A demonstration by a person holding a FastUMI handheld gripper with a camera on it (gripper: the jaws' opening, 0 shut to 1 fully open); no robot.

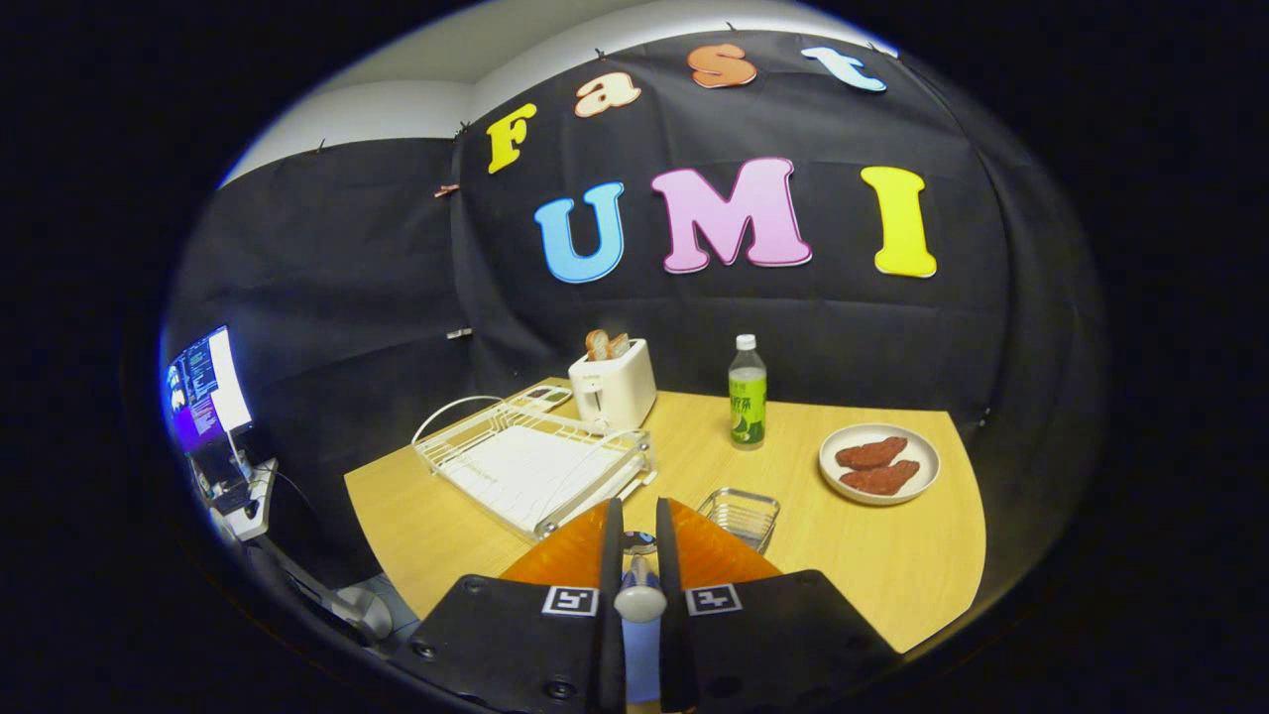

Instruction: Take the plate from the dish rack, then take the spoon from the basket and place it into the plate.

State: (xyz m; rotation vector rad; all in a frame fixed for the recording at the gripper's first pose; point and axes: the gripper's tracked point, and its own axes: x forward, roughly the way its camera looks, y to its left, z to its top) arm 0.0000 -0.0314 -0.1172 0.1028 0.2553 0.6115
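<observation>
Spoon (639, 593) is being gripped between the two fingers of the gripper (634, 540), which are drawn nearly together with only a narrow gap, both pressing on its sides; its pale rounded end is being shown toward the camera and its bluish part is running forward along the fingers. Directly beneath and just ahead of the fingers, an orange plate (709, 550) is being seen, lying on the wooden table (882, 565). A small wire basket (741, 514) is sitting just beyond the plate, beside the finger on that side. A white dish rack (535, 461) is standing further off on the other side, and behind it a white toaster (613, 387) is holding slices of bread. A green-labelled bottle (748, 393) is standing upright near the toaster, and a white dish (879, 463) with two reddish-brown pieces is resting well apart from the basket. A lit monitor (206, 385) is glowing off the table's edge.
</observation>
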